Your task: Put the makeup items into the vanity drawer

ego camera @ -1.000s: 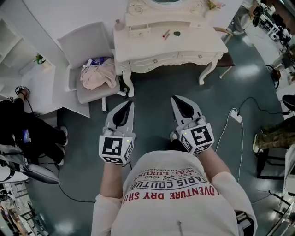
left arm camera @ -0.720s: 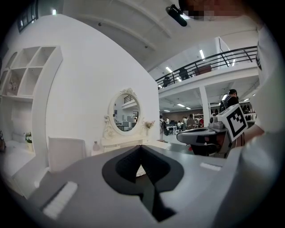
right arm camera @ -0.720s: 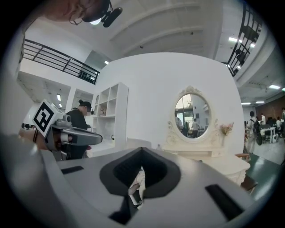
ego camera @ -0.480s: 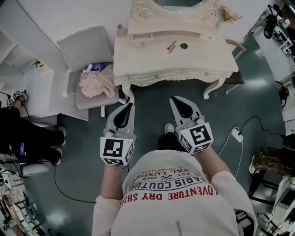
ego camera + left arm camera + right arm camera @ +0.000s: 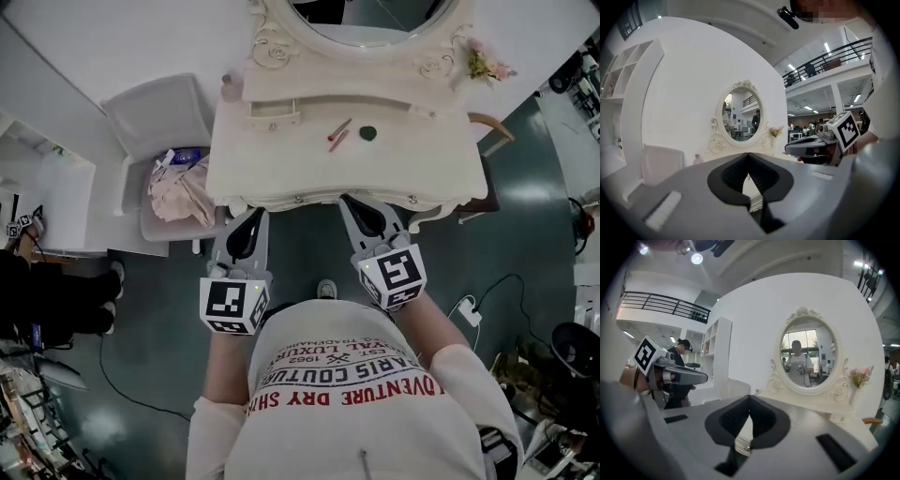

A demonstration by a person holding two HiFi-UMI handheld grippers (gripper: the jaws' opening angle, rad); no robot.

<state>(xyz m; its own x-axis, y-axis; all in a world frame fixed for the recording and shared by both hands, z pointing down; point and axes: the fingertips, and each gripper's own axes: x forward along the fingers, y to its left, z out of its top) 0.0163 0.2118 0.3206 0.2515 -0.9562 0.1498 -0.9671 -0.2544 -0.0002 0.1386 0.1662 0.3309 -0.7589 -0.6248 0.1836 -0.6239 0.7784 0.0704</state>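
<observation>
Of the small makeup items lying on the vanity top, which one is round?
The dark green disc, rightmost of the three; the two red sticks left of it are slim.

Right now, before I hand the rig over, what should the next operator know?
Left tool: shut, empty, at the vanity's front edge.
Right tool: shut, empty, beside it at the same edge.
Items: two red-pink sticks and a green round piece lie on the vanity top; a small bottle stands at its back left corner.
Done: nothing put away; the front drawers look closed.
Left: open a drawer, then put each item in.
</observation>
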